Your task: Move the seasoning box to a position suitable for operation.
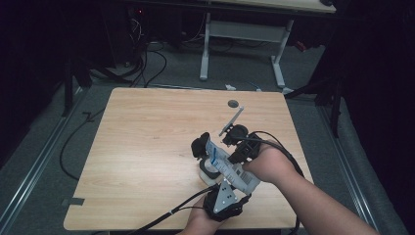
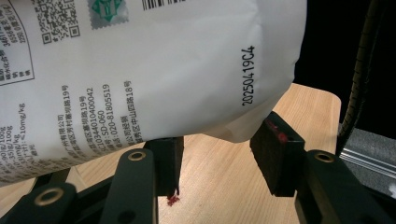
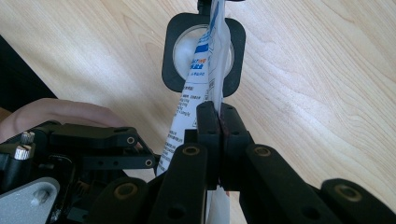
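Observation:
A white printed bag (image 1: 234, 172) with blue markings hangs tilted over the table's near right part. My right gripper (image 1: 226, 155) is shut on the bag's edge; in the right gripper view its jaws (image 3: 218, 122) pinch the thin bag (image 3: 198, 74) flat. Below the bag sits a black-rimmed container (image 3: 170, 58) with a white inside, seen on the table as a pale container (image 1: 205, 171). My left gripper (image 2: 222, 158) stands open just under the bag (image 2: 154, 70), whose lower corner hangs over the gap without touching the pads. The left gripper (image 1: 229, 185) is near the front edge.
A small dark round spot (image 1: 234, 103) marks the wooden table (image 1: 147, 147) toward its far side. A black part (image 1: 199, 146) stands beside the container. Cables trail off the front edge. A white-legged desk (image 1: 244, 34) stands beyond, and dark floor surrounds the table.

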A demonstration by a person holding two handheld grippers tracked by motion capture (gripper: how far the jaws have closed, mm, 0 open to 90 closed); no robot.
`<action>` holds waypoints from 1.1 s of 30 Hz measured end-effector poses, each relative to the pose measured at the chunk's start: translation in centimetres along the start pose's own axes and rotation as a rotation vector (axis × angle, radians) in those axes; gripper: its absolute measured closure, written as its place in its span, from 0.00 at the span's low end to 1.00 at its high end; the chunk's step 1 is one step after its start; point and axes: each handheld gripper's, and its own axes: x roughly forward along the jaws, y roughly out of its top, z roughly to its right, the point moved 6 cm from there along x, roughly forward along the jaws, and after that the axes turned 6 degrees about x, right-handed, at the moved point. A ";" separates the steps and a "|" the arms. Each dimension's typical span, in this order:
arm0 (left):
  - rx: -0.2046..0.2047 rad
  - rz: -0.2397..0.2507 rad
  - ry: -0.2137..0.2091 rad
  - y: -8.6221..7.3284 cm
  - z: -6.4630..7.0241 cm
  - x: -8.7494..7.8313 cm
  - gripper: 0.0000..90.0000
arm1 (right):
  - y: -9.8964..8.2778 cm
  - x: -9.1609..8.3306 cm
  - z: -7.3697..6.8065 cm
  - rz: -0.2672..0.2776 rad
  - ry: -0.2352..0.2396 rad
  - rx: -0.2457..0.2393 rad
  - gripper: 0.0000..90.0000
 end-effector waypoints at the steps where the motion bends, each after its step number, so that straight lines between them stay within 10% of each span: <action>1: 0.001 0.001 0.000 0.0 0.0 0.0 0.62 | 0.0 0.0 0.0 0.000 0.000 0.003 0.99; 33: 0.004 0.014 0.002 0.4 0.1 -0.1 0.62 | 0.1 -0.3 -0.2 0.003 -0.005 -0.009 0.99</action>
